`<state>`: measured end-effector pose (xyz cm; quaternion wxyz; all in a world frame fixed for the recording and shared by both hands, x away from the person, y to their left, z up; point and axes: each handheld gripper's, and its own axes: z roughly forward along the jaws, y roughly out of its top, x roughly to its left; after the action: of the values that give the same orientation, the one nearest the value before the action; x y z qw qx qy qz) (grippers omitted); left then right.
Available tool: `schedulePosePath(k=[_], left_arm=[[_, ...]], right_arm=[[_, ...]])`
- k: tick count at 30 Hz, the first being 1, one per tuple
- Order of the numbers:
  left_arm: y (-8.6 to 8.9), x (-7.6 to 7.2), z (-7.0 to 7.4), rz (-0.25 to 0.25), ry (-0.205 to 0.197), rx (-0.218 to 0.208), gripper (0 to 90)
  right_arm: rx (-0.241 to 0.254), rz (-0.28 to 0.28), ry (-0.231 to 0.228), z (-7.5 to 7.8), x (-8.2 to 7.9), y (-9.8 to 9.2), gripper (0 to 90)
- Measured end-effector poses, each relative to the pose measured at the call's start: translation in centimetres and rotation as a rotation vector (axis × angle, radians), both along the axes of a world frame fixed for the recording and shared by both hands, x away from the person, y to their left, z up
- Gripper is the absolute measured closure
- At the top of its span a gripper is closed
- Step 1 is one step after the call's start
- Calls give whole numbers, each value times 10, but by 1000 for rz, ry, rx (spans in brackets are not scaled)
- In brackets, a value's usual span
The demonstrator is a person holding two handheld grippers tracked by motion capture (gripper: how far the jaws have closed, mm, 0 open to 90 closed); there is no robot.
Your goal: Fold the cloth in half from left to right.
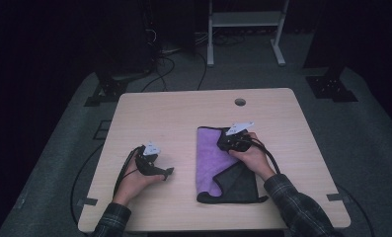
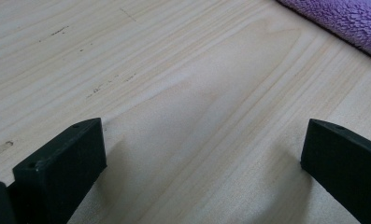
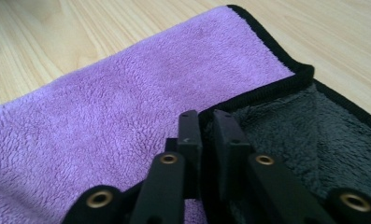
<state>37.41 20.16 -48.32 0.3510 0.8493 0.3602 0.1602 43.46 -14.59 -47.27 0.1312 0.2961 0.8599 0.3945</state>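
Cloth (image 3: 127,107) edge pinched between right gripper (image 3: 206,122) fingers; left gripper (image 2: 202,154) spread wide, well apart.

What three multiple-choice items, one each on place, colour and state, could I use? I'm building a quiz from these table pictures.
1. Where does the cloth lie on the table?
A. at the far left corner
B. toward the person's right, near the front edge
C. over the round hole

2. What colours is the cloth?
A. purple and dark grey, black hem
B. red and white
C. plain green

3. How do the right gripper's jaws stand?
A. wide apart above bare wood
B. shut on the cloth's hem
C. shut on a cable

Answers: 1 B, the high view shows it under the right hand; 2 A, the right gripper view shows both sides; 3 B, the jaws pinch the black hem, while the left gripper is open.
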Motion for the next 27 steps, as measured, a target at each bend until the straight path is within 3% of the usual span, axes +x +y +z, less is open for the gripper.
schedulePosePath(k=[8, 11, 15, 21, 27], left_arm=[[0, 0, 0, 0, 0, 0, 0], [0, 0, 0, 0, 0, 0, 0], [0, 0, 0, 0, -1, -1, 0], [0, 0, 0, 1, -1, -1, 0], [0, 0, 0, 2, 0, -2, 0]], right_arm=[[55, -40, -22, 16, 2, -11, 839], [101, -91, -36, 28, 12, -24, 840], [119, -139, -48, 34, 21, -39, 840], [137, -208, -37, 32, 32, -62, 839], [114, -258, -21, 13, 45, -77, 819]])
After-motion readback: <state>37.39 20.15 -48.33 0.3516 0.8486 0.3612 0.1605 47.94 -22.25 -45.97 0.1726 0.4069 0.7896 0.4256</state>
